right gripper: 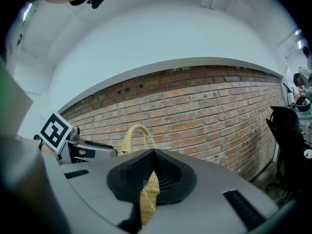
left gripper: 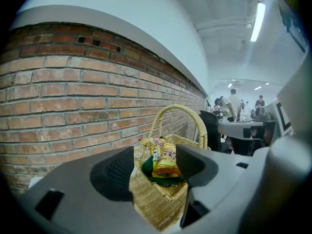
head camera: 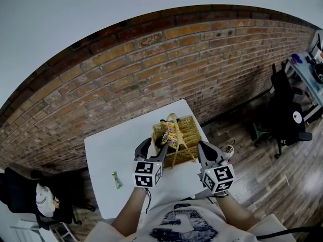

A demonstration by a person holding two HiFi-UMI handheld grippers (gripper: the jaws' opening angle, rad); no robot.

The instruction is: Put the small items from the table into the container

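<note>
A wicker basket [head camera: 187,135] with a tall handle stands at the back right of the white table [head camera: 108,155]. Yellow and green snack packets [head camera: 171,133] stick up inside it. In the left gripper view the same packets [left gripper: 165,164] sit in the basket [left gripper: 158,204] just beyond my open left gripper [left gripper: 155,167], which holds nothing. That left gripper [head camera: 155,150] hovers at the basket's near left corner. My right gripper [head camera: 203,150] is at the basket's near right edge. Its jaws are closed on a strip of the wicker wall [right gripper: 148,194]. A small green packet [head camera: 117,180] lies on the table's left.
A brick wall [head camera: 166,69] runs close behind the table. A black office chair [head camera: 285,115] stands on the wooden floor at right. Another dark chair [head camera: 30,195] with a white item is at the lower left. People and desks [left gripper: 239,111] show far off.
</note>
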